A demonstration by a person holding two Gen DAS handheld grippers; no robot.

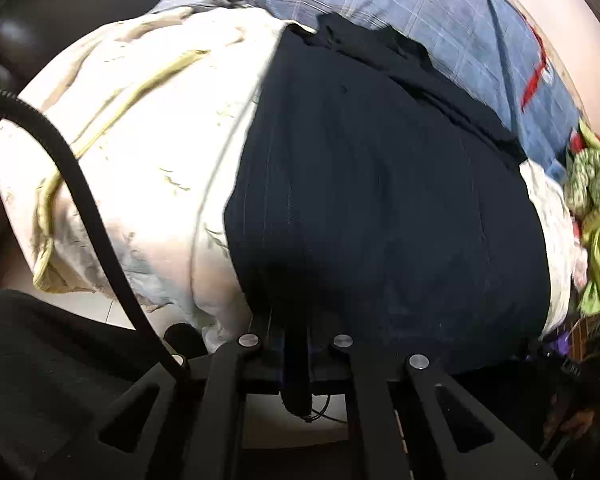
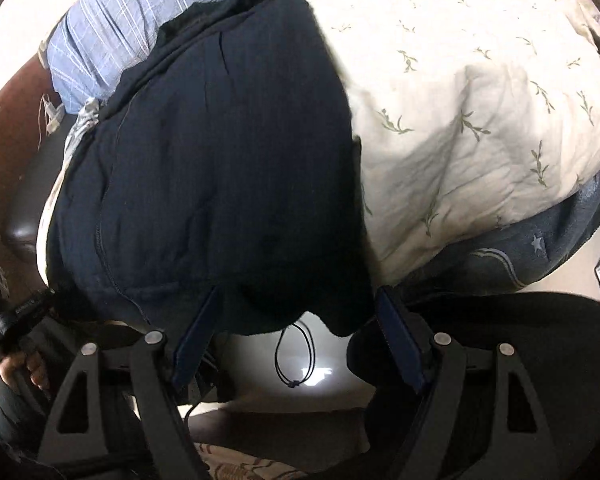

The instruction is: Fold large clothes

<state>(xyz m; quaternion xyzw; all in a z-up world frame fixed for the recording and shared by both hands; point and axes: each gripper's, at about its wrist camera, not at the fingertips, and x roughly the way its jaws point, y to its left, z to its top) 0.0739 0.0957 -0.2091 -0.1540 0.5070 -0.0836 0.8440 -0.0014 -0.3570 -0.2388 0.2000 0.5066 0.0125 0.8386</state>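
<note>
On the cream quilt [image 2: 480,100], left gripper [image 1: 296,344] pinches the dark garment [image 1: 380,200]; right gripper [image 2: 296,320] gapes, fingertips hidden.

Right gripper [image 2: 296,332] straddles dark garment's [image 2: 220,160] hem, unclamped.

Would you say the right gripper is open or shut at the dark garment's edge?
Open: the right gripper has pads wide apart astride the dark garment hem.

the left tongs [image 1: 297,344] point steeply down, jaws pinched together on a dark fold of cloth. the right tongs [image 2: 296,320] tilt down likewise, their blue pads [image 2: 198,336] standing wide apart, pressing on nothing.
</note>
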